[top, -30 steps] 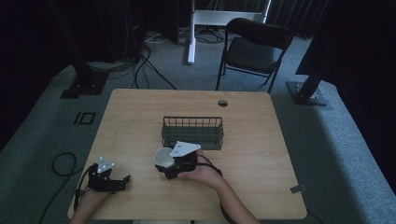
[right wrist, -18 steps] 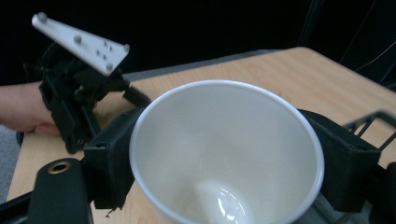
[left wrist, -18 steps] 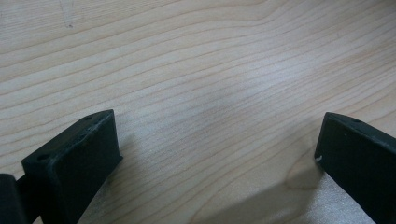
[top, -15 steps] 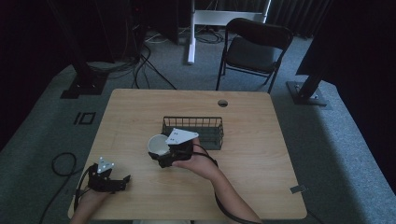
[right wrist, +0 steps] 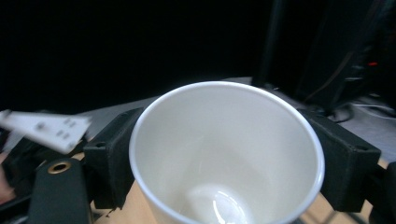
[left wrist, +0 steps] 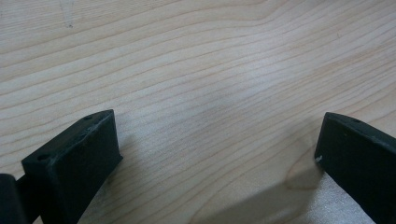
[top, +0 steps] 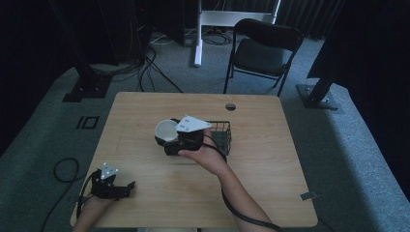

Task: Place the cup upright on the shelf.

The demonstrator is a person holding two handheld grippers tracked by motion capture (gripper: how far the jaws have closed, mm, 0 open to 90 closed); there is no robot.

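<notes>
White paper cup [right wrist: 226, 154] sits clamped betw. right gripper [top: 167, 140] jaws (mouth open, empty), above wooden table [top: 270, 183] beside black wire basket [top: 221, 136]. Left gripper [left wrist: 217, 149] spread wide, holding nothing.

white paper cup [right wrist: 226, 154] | clamped between black fingers [right wrist: 112, 158] | tilted, open mouth toward camera

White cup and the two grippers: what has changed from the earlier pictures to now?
The right gripper, shut on the white cup, carried it away from the person and slightly left, beside the wire basket. The left gripper stayed open at the table corner.
</notes>
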